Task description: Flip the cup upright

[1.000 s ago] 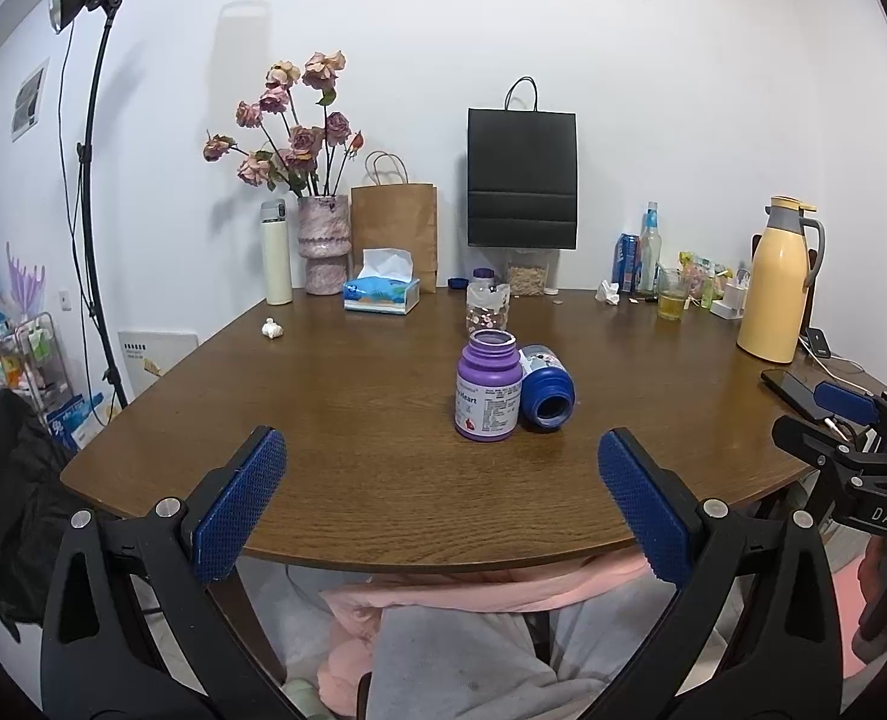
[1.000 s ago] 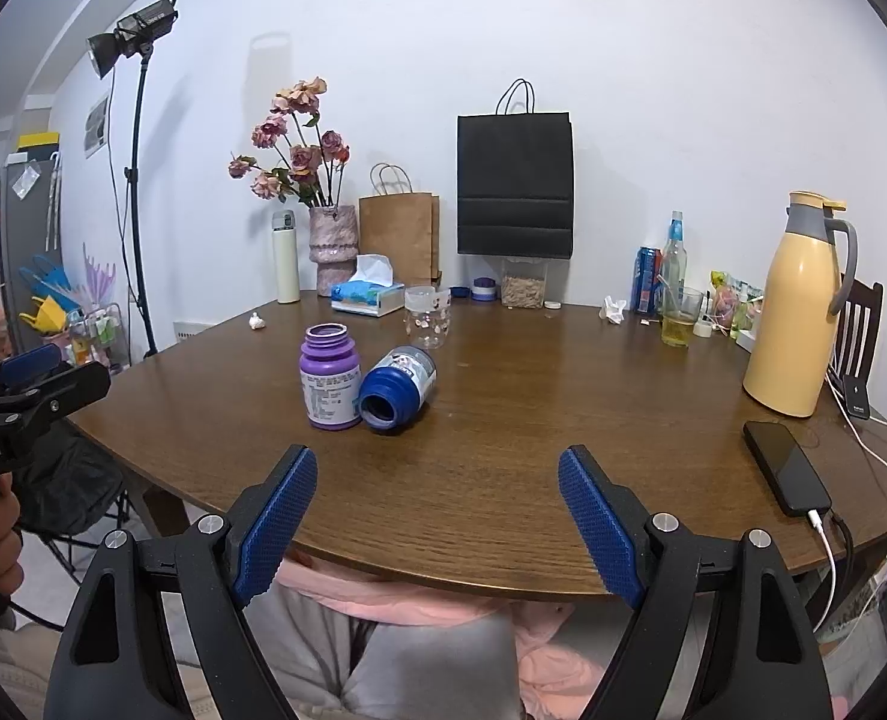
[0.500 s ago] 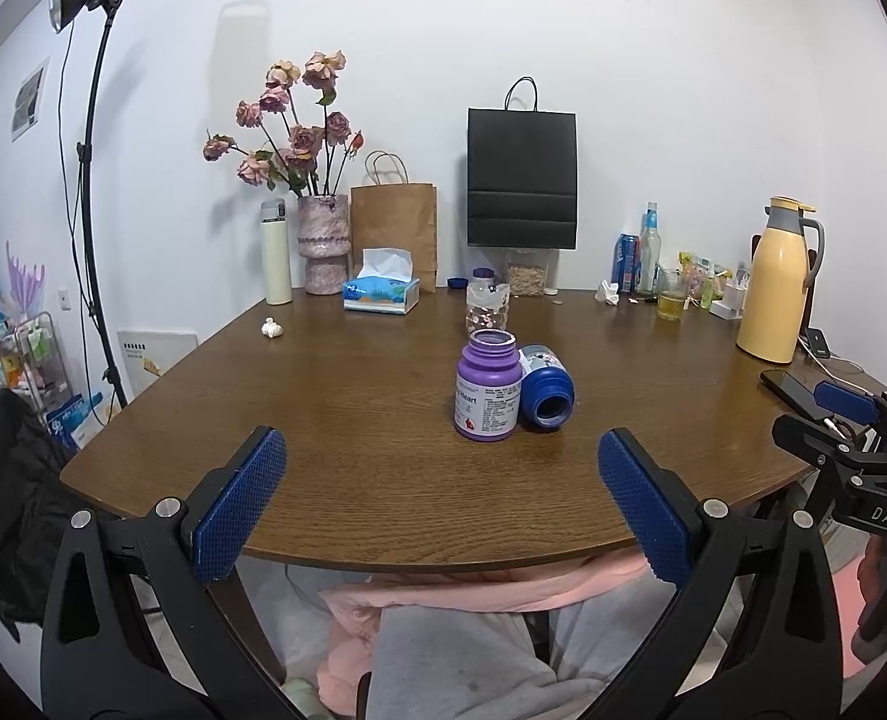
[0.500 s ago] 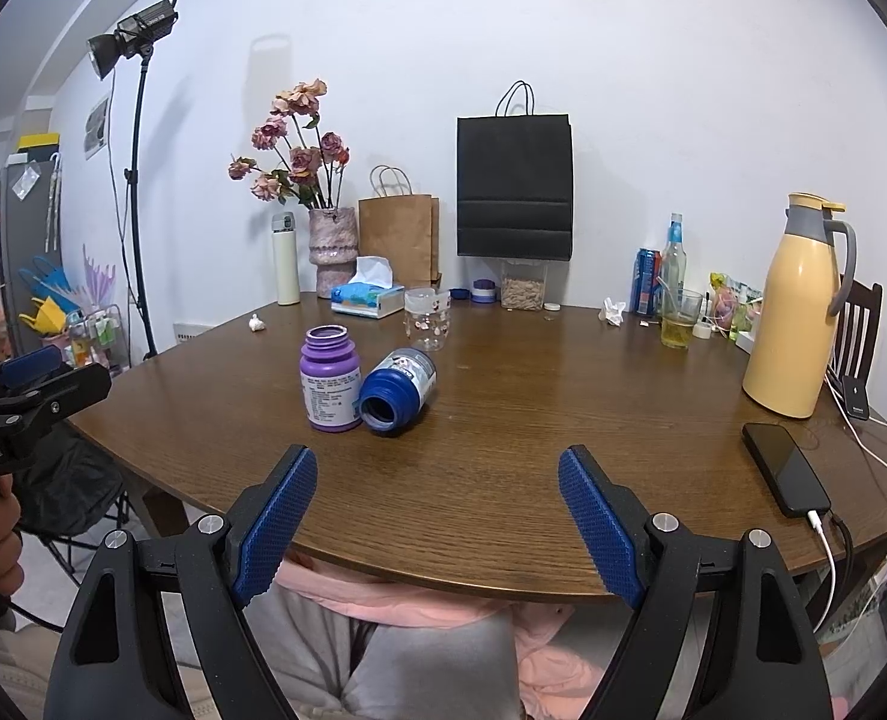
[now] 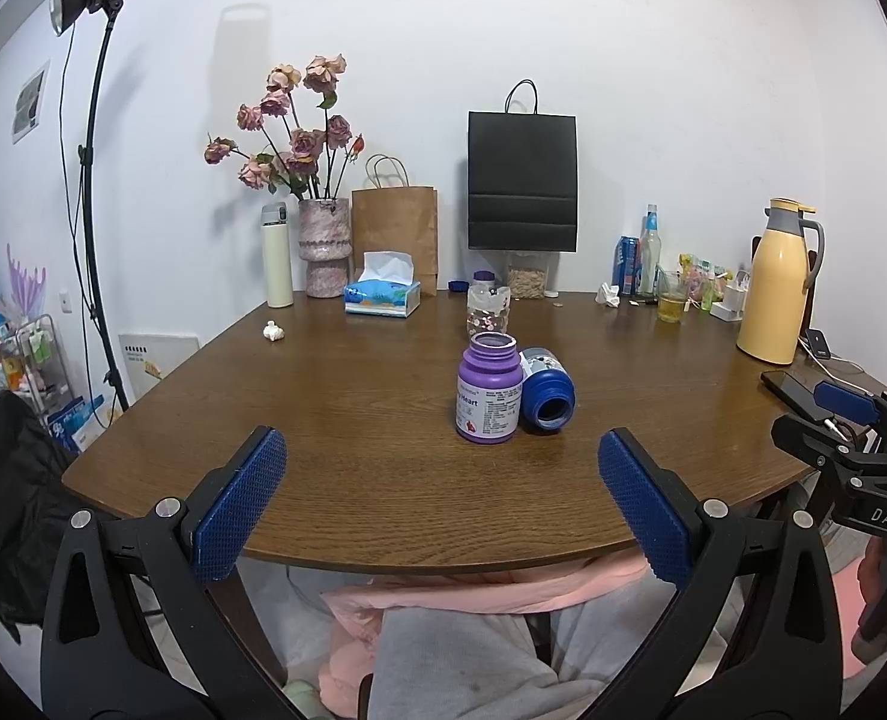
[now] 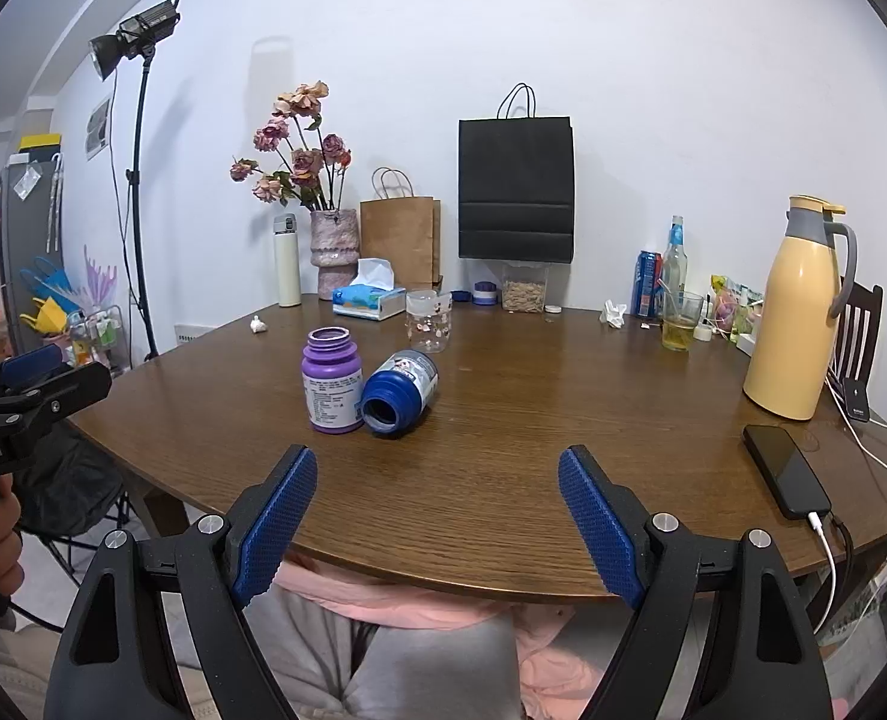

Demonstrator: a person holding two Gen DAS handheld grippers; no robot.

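Observation:
A blue cup-like bottle (image 5: 544, 389) lies on its side on the wooden table (image 5: 353, 420), open mouth toward me; it also shows in the right wrist view (image 6: 399, 384). A purple bottle (image 5: 489, 387) stands upright, touching its left side, also in the right wrist view (image 6: 331, 380). My left gripper (image 5: 441, 501) is open and empty, held off the table's near edge. My right gripper (image 6: 437, 525) is open and empty, also at the near edge, to the right of the bottles.
A clear glass (image 6: 428, 321) stands behind the bottles. A tissue box (image 5: 381, 295), vase of flowers (image 5: 323, 255), white flask, paper bags and drinks line the back. A yellow jug (image 6: 800, 315) and phone (image 6: 785, 471) sit at right.

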